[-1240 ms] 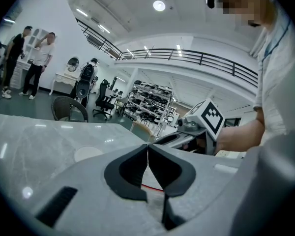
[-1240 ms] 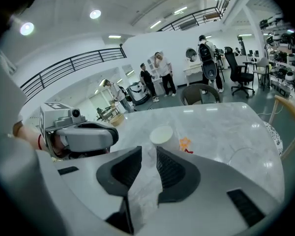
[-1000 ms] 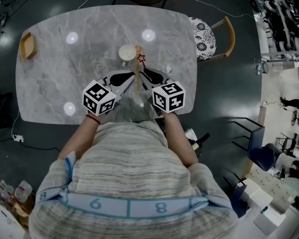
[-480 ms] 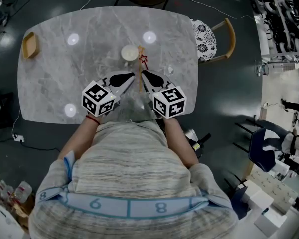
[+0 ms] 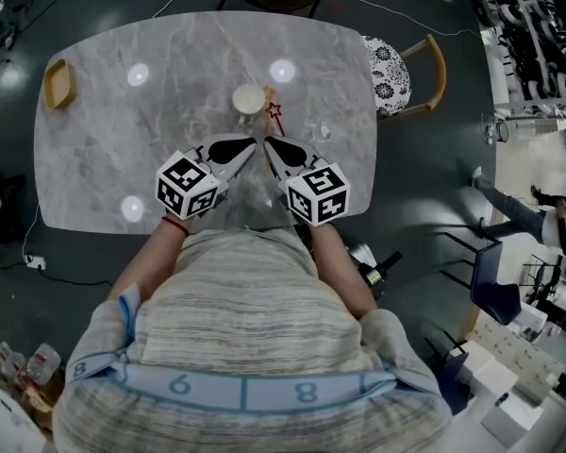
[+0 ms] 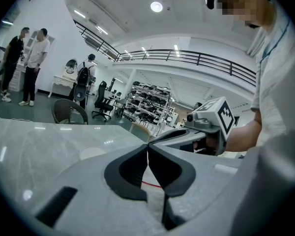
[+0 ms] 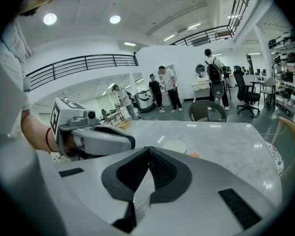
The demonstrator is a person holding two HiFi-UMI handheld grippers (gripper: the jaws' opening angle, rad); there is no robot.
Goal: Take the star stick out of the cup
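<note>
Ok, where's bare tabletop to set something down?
Bare marble between the wooden tray and the cup, and right of the star stick to the table edge. Crowded mid-table: cup, star stick, left gripper and right gripper close together.

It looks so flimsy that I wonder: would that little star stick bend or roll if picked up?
The star stick looks thin and straight, so it is probably light and fairly stiff, though perhaps easy to snap. Its red star would likely stop it rolling far across the table.
</note>
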